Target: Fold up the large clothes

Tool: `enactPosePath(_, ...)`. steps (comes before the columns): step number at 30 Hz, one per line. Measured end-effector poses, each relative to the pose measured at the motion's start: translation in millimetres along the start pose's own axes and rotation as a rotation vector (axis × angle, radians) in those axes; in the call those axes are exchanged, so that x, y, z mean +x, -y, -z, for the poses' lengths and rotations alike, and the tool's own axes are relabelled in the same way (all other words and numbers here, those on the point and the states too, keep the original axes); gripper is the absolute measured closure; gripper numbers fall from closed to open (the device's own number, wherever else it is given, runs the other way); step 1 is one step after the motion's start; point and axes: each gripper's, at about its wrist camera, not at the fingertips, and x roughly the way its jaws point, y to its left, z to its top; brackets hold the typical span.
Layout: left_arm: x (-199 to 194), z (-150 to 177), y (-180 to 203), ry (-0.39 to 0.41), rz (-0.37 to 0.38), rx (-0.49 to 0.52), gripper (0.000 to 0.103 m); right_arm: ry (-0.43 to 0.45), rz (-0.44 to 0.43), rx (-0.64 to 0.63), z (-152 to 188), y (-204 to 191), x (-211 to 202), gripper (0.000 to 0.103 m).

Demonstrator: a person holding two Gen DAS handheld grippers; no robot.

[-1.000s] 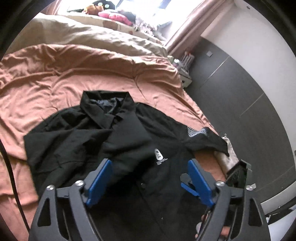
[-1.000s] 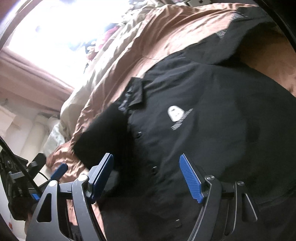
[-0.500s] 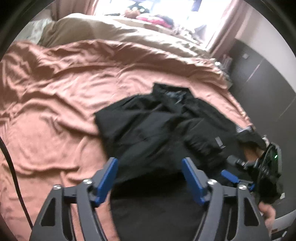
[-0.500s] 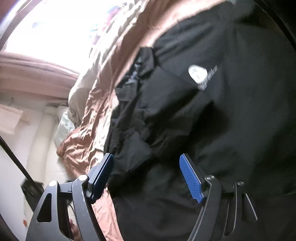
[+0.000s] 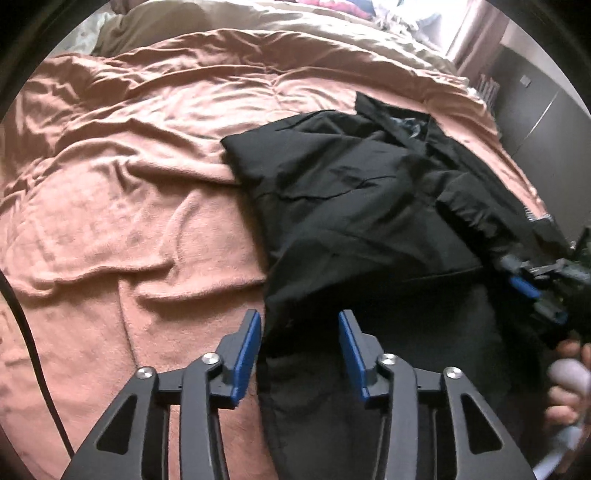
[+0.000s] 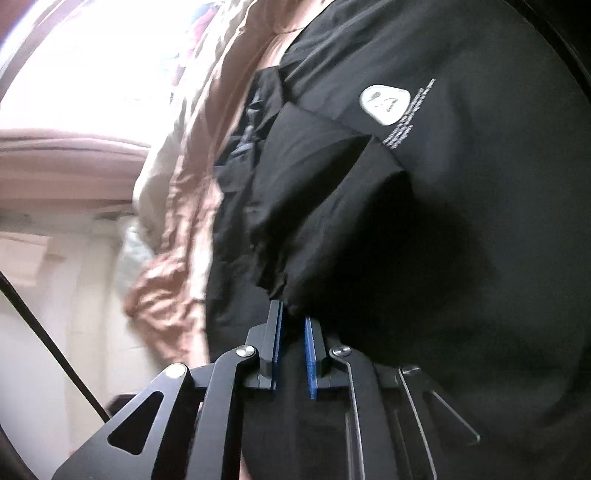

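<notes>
**Black shirt on the bed, both hand-held grippers at its near edge**

Left wrist view. The shirt (image 5: 354, 192) lies rumpled on the blanket (image 5: 122, 221) of the bed, right of centre, its collar (image 5: 402, 122) toward the far side and one sleeve folded across the body. The left hand-held gripper (image 5: 299, 354) points steeply down at the shirt's near left edge; its jaws are closing, with the hem of the shirt lying between the blue pads (image 5: 248, 354) but not yet pressed by them (a gap shows on each side). A beige duvet (image 5: 258, 29) lies beyond the blanket, and a dark cabinet (image 5: 543, 122) stands at the right. At the right border the right hand-held gripper (image 5: 532, 280) reaches onto the shirt, and fingers (image 5: 565, 376) of the person's hand show below it. A black cable (image 5: 26, 332) runs down the left border.

Right wrist view. The right hand-held gripper (image 6: 293, 325) has its jaws nearly together, still closing, pinching a bunched fold of the shirt (image 6: 461, 221) between the pads (image 6: 309, 354). The cloth gathers into wrinkles just above the pads. A white logo (image 6: 384, 103) with small lettering sits on the chest panel, above and to the right of the grip. The blanket (image 6: 173, 266) and a bright, overexposed window (image 6: 92, 62) fill the left side (detail there is blurred).
</notes>
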Motion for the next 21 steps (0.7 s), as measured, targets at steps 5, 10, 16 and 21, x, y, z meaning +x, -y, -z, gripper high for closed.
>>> enactPosePath(5,4.2,0.9,-7.4,0.004,0.005,-0.035,0.067,0.145,-0.084,-0.003,-17.3,-0.3,-36.5,0.098)
enactPosePath(10,6.3,2.5,-5.2,0.006,-0.009,-0.034,0.067,0.275,-0.088,0.051,-31.7,13.0,-66.7,0.098)
enactPosePath(16,8.0,1.3,-5.6,-0.005,-0.009,-0.037,0.067,0.428,-0.071,0.132,-51.6,34.4,-99.0,0.093)
enactPosePath(21,9.9,2.4,-5.2,-0.008,-0.01,-0.039,0.067,0.415,-0.056,0.095,-80.6,36.2,-91.7,0.053)
